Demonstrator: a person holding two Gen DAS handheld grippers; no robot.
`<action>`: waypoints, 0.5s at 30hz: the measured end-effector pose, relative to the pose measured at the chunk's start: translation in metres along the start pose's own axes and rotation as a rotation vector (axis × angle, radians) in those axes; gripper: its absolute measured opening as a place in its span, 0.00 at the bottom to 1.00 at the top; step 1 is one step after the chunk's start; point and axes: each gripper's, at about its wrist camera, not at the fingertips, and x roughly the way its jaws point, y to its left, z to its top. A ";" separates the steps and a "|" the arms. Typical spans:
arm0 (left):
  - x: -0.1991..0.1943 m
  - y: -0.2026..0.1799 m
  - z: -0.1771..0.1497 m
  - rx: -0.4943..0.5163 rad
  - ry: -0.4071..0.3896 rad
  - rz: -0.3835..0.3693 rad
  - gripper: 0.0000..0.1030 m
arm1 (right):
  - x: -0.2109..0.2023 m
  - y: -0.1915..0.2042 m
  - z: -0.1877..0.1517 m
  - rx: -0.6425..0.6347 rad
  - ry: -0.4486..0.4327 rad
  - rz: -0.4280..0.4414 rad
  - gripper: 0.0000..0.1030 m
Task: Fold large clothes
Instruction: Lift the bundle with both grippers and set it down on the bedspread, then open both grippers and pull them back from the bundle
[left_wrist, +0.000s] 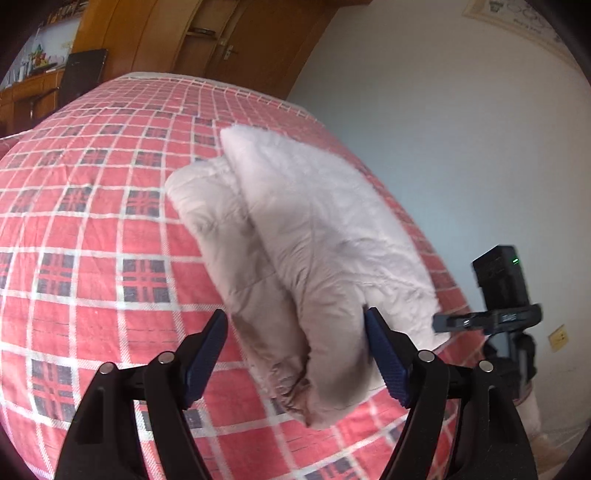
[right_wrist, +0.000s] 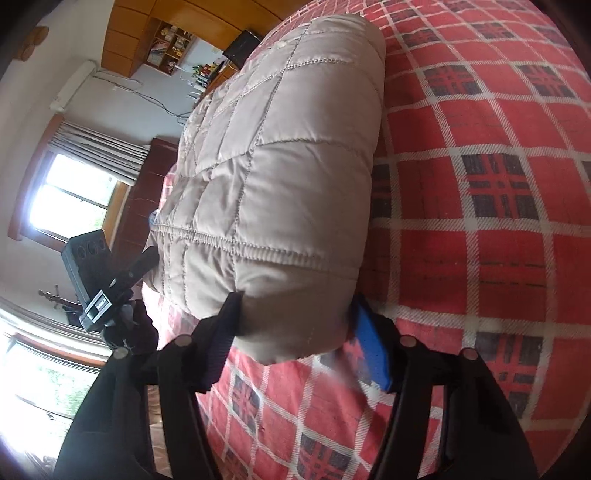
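In the left wrist view, the puffy beige quilted jacket lies folded thick on the red checked bed cover, near its right edge. The left gripper is wide apart, with the near end of the jacket squeezed between its blue pads.

In the right wrist view, the right gripper also pinches a jacket corner between wide fingers. No writing can be read.

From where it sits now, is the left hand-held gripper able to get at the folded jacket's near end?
Probably yes. The left hand-held gripper already has its fingers either side of the beige quilted jacket on the plaid bedspread, with nothing in between.
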 end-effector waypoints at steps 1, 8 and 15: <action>0.005 0.004 -0.002 -0.006 0.019 0.004 0.75 | 0.002 0.004 0.000 -0.007 0.000 -0.015 0.57; 0.015 0.016 -0.015 -0.025 0.058 0.004 0.75 | 0.015 0.007 0.002 -0.006 0.009 -0.047 0.58; -0.002 0.002 -0.012 -0.023 0.022 0.086 0.81 | -0.006 0.038 -0.004 -0.095 -0.078 -0.206 0.87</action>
